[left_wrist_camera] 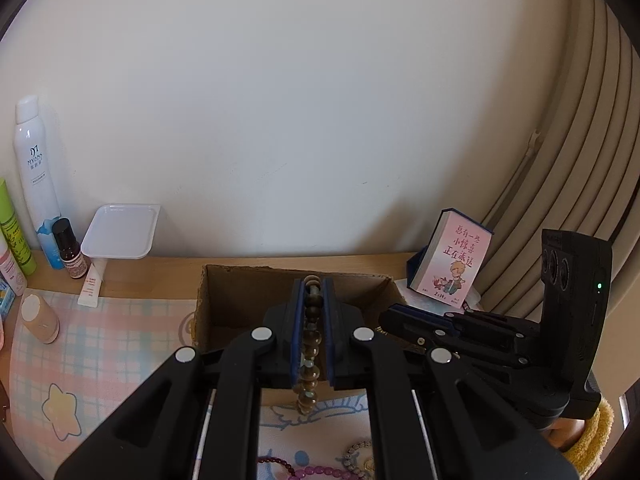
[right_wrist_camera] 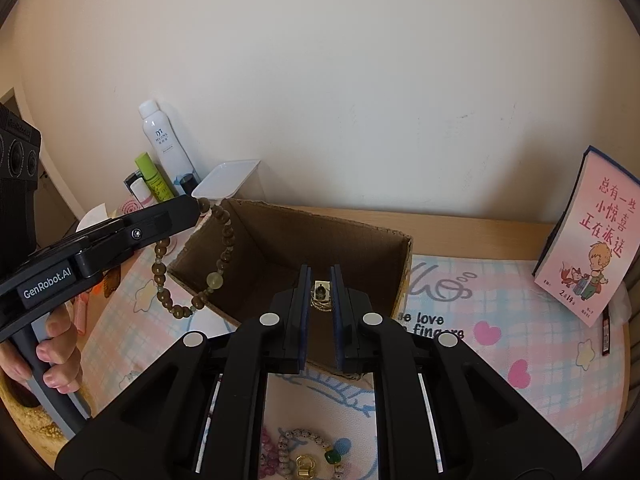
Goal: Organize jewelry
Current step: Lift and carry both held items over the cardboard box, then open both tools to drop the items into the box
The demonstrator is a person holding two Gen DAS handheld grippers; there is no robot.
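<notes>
A brown bead bracelet is pinched between the blue-padded fingers of the left gripper; its loop is seen hanging from the fingertips in the right wrist view, over the near left edge of an open cardboard box. 1 pale green bead is carried low on the loop. The left gripper's handle is held by a hand at the lower left of that view.

A small metal trinket with a thin chain is pinched between the fingers of the right gripper, which are drawn nearly together around it. Just beyond and below these fingertips the brown interior of the box is seen.

Behind both pairs of fingers, close to the cameras, more jewelry is left on the pastel plaid mat: a pale bead bracelet with a green stone, a pink-purple bead bracelet and a small gold clasp.

Beyond the box, to the left of the fingers, a white spray bottle, a white tray and other small bottles are stood along the wall on the wooden tabletop. To the right, a pink illustrated calendar block is propped upright.
</notes>
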